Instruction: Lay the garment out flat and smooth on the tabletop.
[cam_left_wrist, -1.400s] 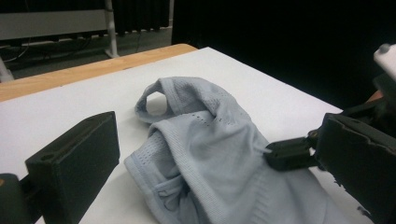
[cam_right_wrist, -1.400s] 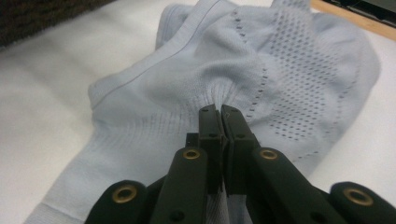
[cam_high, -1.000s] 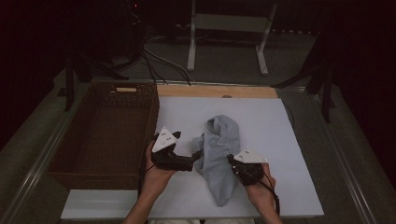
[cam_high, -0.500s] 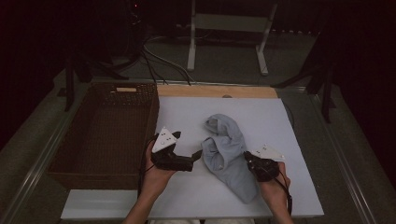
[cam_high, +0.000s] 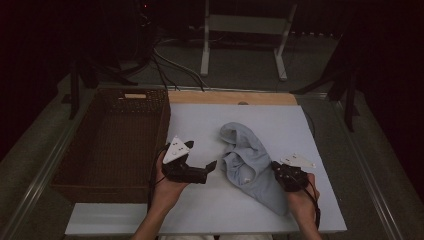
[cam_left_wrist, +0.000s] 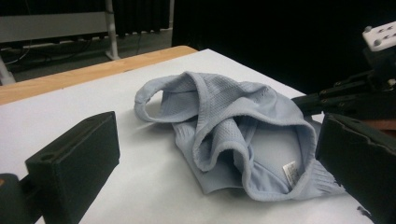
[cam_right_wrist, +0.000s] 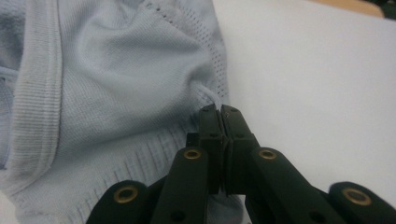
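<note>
Dim room, black surroundings, white table (cam_high: 310, 200) the one lit patch, soft light from above, faint shadow under cloth (cam_left_wrist: 233, 140), no glare, high view grainy, near jaws blurred in both gripper views

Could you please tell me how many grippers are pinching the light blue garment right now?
1. The right gripper is shut on the garment at its right edge; the left gripper stands open beside it, apart from the cloth.
</note>
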